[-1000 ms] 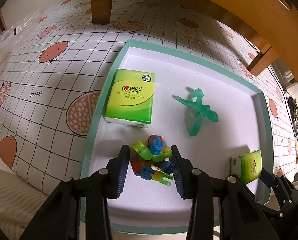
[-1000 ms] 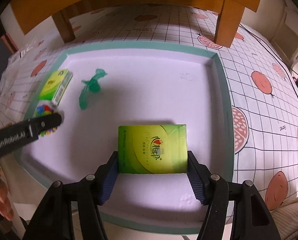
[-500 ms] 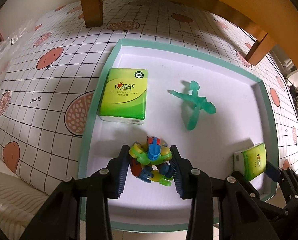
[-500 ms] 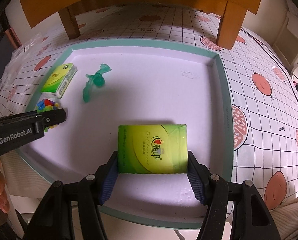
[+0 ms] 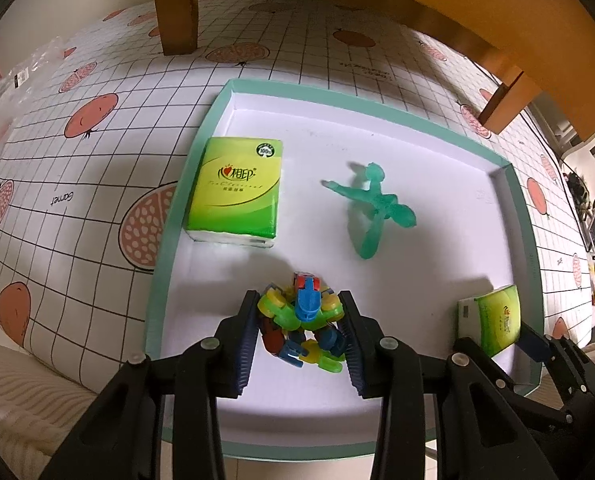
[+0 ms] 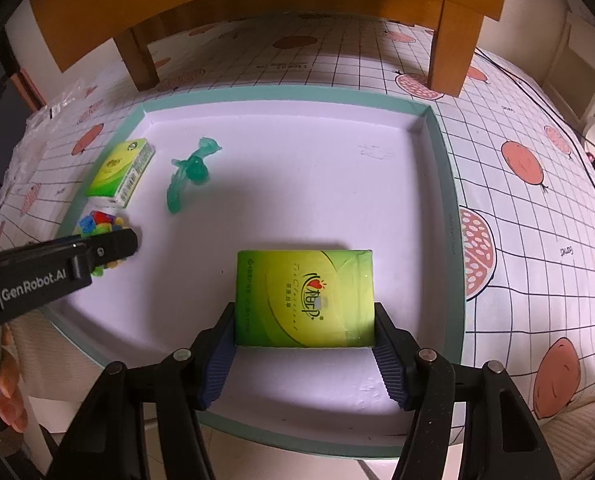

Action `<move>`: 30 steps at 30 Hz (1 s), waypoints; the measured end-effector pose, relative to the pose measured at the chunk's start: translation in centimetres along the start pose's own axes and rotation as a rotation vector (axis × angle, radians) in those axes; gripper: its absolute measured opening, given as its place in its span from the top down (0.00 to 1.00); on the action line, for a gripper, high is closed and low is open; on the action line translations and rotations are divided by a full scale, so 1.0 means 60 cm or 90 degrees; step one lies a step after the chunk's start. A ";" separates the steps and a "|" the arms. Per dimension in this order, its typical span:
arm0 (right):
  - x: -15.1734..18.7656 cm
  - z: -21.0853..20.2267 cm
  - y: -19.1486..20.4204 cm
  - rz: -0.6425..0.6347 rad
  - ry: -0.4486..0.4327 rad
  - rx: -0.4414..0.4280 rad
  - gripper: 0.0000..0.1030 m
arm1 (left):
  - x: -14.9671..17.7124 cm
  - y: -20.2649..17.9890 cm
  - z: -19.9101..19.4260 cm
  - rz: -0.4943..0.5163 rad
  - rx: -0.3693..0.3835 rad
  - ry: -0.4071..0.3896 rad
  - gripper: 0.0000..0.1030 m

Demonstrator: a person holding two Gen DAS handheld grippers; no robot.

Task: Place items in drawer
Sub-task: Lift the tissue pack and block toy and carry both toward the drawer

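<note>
Left wrist — block toy (image 5: 301,322) lifted, still gripped

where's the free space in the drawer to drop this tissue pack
Bare floor runs from the green figure to the drawer's right wall, ahead of the held tissue pack. The left side is crowded: another tissue pack, the block toy and the left hand-held gripper.

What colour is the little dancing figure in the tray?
See-through green figure, clearest in the left wrist view.
</note>
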State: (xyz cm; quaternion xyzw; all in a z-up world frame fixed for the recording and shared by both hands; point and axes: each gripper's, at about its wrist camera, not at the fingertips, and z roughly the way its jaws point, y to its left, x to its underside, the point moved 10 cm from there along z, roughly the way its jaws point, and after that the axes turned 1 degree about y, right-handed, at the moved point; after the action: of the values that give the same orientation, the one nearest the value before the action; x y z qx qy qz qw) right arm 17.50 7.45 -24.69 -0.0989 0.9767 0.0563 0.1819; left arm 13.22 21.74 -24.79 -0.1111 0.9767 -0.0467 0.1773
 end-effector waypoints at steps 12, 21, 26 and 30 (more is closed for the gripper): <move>-0.067 -0.097 -0.007 0.052 -0.097 -0.041 0.37 | -0.059 -0.025 -0.148 -0.002 0.082 -0.144 0.61; -0.195 -0.286 0.006 0.040 -0.271 -0.077 0.37 | -0.203 -0.057 -0.378 0.035 0.144 -0.350 0.61; -0.268 -0.363 0.008 0.014 -0.332 -0.074 0.37 | -0.270 -0.060 -0.436 0.037 0.151 -0.386 0.61; -0.319 -0.402 0.003 0.012 -0.353 -0.079 0.37 | -0.332 -0.072 -0.480 0.057 0.134 -0.423 0.61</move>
State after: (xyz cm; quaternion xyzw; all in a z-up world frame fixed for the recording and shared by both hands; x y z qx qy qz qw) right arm 26.68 7.39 4.73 -0.0816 0.8853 0.1427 0.4350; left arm 22.00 23.67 9.37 -0.0585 0.8593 -0.1005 0.4980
